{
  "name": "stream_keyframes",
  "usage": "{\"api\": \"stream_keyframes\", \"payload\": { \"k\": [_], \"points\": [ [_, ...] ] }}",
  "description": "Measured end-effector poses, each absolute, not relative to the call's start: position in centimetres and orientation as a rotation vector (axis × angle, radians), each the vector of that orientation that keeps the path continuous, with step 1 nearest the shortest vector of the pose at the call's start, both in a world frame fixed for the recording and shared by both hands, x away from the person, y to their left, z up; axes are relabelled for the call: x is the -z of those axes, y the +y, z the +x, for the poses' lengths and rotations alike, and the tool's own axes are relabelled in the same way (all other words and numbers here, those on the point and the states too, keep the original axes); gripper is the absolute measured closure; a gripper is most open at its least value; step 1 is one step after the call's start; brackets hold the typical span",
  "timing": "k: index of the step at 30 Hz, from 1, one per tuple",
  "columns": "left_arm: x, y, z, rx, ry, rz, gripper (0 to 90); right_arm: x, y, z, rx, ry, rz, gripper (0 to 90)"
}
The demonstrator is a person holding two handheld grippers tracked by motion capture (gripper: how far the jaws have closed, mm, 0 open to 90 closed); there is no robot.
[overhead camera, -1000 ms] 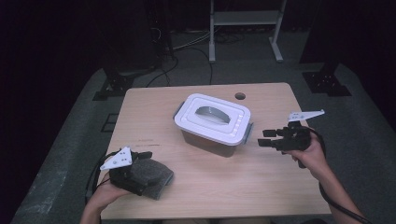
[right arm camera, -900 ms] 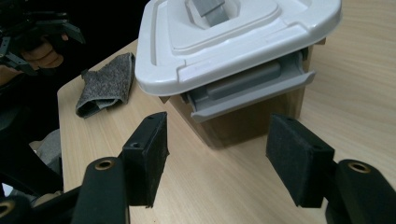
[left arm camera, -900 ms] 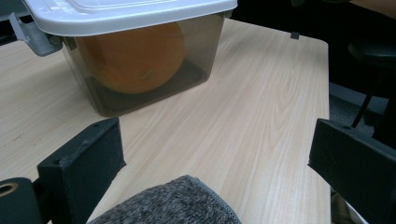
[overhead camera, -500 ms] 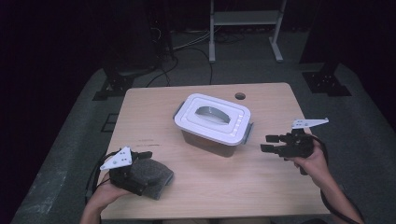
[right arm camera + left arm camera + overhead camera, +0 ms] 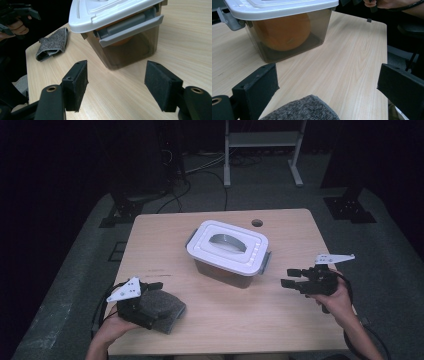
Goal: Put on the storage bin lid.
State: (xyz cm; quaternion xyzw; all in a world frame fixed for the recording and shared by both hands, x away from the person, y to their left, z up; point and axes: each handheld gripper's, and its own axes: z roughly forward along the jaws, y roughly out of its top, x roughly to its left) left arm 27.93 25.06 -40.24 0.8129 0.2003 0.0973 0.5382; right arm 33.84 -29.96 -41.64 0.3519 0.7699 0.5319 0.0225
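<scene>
A lidded container (image 5: 227, 252) stands near the middle of the worktop (image 5: 300, 320), with a round fruit (image 5: 284, 31) inside it. A folded cloth (image 5: 162, 309) lies at the near left corner, well apart from the container, and the left tongs (image 5: 150, 292) sit over it. The right tongs (image 5: 292, 277) hover near the container's right end, pointing at its side latch (image 5: 130, 27).

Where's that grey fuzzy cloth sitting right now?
In the high view the grey cloth lies folded at the table's near left corner, under the left gripper, well apart from the lidded container mid-table.
</scene>
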Motion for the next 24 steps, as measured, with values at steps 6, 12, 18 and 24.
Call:
{"api": "stream_keyframes", "payload": {
  "k": [6, 12, 18, 24],
  "points": [
    [40.2, 25.1, 27.9, -0.232, 0.476, 1.934, 2.5, 42.3, -29.9, 33.3, -1.644, 2.382, 1.093, 33.0],
    [40.2, 25.1, 27.9, -0.232, 0.476, 1.934, 2.6, 42.7, -29.9, 32.9, -1.634, 2.381, 1.089, 32.8],
    [40.3, 25.0, 27.9, -0.231, 0.473, 1.937, 2.5, 43.0, -30.0, 32.7, -1.634, 2.379, 1.099, 32.7],
    [40.2, 25.0, 28.0, -0.233, 0.473, 1.938, 2.5, 43.3, -30.0, 32.5, -1.639, 2.378, 1.099, 32.5]
  ]
}}
